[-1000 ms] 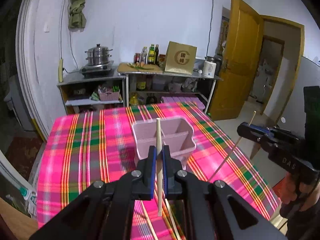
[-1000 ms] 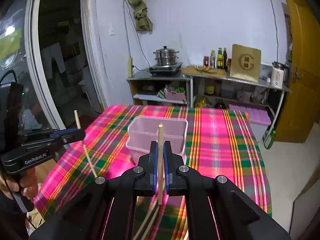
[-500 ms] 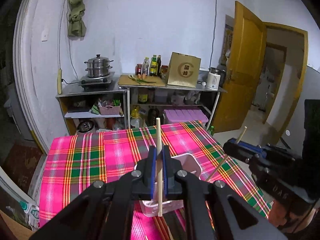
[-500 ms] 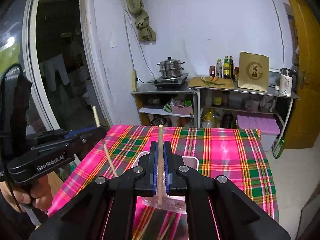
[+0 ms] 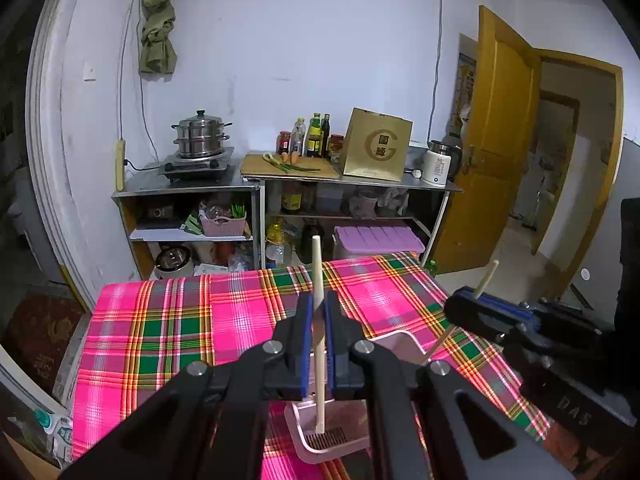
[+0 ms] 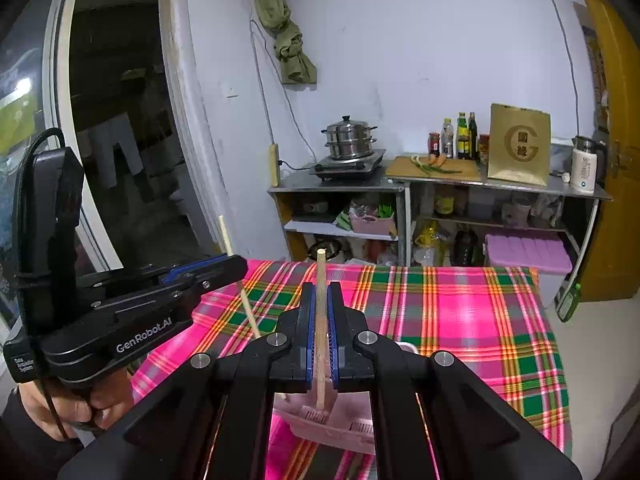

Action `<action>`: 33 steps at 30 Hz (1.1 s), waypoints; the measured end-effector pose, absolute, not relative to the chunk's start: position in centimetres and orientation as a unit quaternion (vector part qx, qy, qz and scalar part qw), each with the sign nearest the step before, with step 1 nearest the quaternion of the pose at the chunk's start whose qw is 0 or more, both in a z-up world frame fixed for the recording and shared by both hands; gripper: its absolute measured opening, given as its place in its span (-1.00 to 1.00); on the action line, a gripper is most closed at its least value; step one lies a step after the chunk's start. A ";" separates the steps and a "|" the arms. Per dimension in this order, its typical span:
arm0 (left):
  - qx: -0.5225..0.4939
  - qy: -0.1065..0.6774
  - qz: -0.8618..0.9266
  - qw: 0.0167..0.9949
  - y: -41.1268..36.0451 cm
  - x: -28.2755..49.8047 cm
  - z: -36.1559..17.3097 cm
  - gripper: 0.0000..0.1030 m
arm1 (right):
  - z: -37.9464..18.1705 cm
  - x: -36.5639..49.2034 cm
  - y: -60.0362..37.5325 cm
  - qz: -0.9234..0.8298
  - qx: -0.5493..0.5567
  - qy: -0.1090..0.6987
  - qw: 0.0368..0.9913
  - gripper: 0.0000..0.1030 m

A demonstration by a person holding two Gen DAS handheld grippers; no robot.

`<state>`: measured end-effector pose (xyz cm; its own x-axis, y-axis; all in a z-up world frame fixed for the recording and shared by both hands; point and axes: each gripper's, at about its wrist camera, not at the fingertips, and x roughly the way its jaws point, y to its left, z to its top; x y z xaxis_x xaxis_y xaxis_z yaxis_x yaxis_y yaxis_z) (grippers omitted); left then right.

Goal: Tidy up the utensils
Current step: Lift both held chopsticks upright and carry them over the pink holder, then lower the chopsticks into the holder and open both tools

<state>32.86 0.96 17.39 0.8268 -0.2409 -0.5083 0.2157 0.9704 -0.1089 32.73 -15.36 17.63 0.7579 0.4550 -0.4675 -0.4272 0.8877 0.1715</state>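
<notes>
Chopsticks (image 5: 318,320) (image 6: 320,320) clamped upright in both jaws above pink holder (image 5: 320,440) on plaid tablecloth (image 5: 160,340).

Matt pale wood in both chopsticks (image 5: 319,340) (image 6: 320,332). Smooth pink plastic holder (image 5: 332,436), grid base. Woven plaid cloth (image 5: 168,332) over table. Matt black plastic grippers (image 5: 316,320) (image 6: 320,320), blue pads, bright metal screws. Shiny steel steamer (image 5: 201,133); glossy wooden door (image 5: 500,140).

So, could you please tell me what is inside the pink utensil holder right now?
Only the slotted floor of the pink utensil holder shows. The chopstick in the left gripper hangs above the opening, not inside. The gripper bodies cover the rest.
</notes>
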 end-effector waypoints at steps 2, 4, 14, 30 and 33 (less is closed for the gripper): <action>-0.026 0.268 -0.122 0.955 1.0 33.1 16.8 -0.88 | 16.7 33.2 -14.9 0.235 0.026 0.263 0.935 -0.90; -0.026 0.266 -0.123 0.956 1.0 33.2 16.1 -0.88 | 15.8 33.5 -14.6 0.237 0.026 0.268 0.933 -0.90; -0.028 0.286 -0.131 0.949 1.0 33.1 12.2 -0.87 | 11.6 34.4 -13.9 0.231 0.022 0.304 0.924 -0.90; -0.037 0.312 -0.122 0.942 1.6 31.6 9.9 -0.65 | 9.8 33.6 -14.9 0.216 0.023 0.333 0.918 -0.65; -0.041 0.310 -0.121 0.942 1.9 30.8 9.9 -0.62 | 10.0 33.0 -15.3 0.214 0.024 0.329 0.919 -0.64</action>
